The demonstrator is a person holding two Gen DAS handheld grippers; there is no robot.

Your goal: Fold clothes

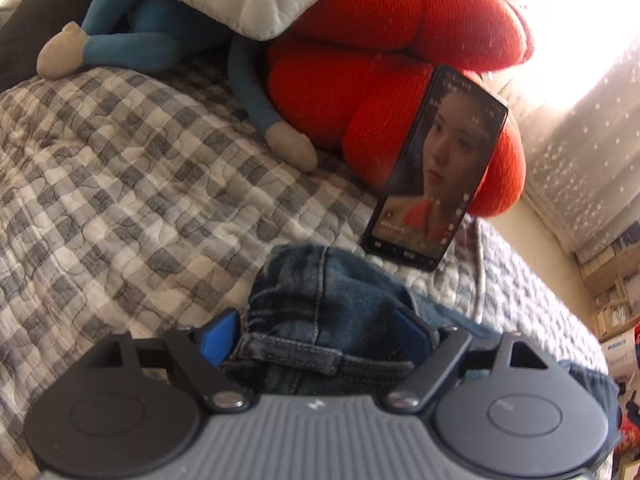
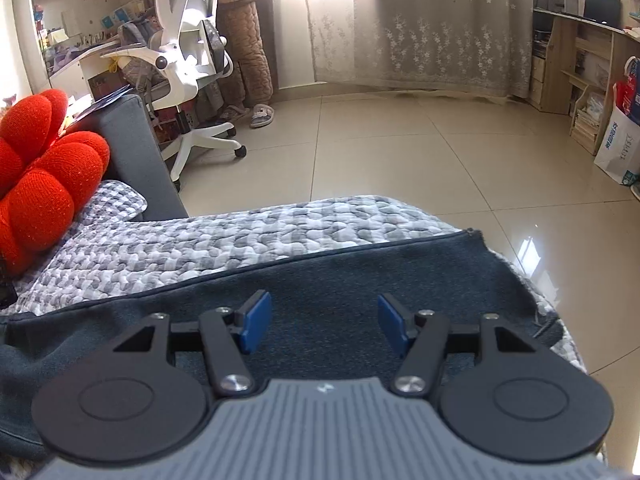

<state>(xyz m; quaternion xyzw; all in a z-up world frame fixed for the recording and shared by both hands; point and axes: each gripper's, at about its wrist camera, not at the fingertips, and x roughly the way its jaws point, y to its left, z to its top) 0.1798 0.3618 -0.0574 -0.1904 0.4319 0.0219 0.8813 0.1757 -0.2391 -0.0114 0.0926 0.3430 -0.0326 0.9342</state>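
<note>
The left tongs (image 1: 320, 334) stand wide apart with bunched jeans (image 1: 320, 320) lying between the blue pads (image 1: 220, 338); whether the pads press the denim I cannot tell. The jeans rest on the checked quilt (image 1: 120, 184), just below a phone (image 1: 436, 168) propped against a red cushion (image 1: 360, 80). The right tongs (image 2: 320, 330) are apart and empty, hovering over a dark teal cloth (image 2: 360, 276) spread along the quilt's (image 2: 240, 236) edge, near the tiled floor (image 2: 420, 152).

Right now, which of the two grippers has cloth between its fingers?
The left gripper: bunched jeans fill the gap between its blue pads. The right gripper is open, nothing between its pads.
</note>
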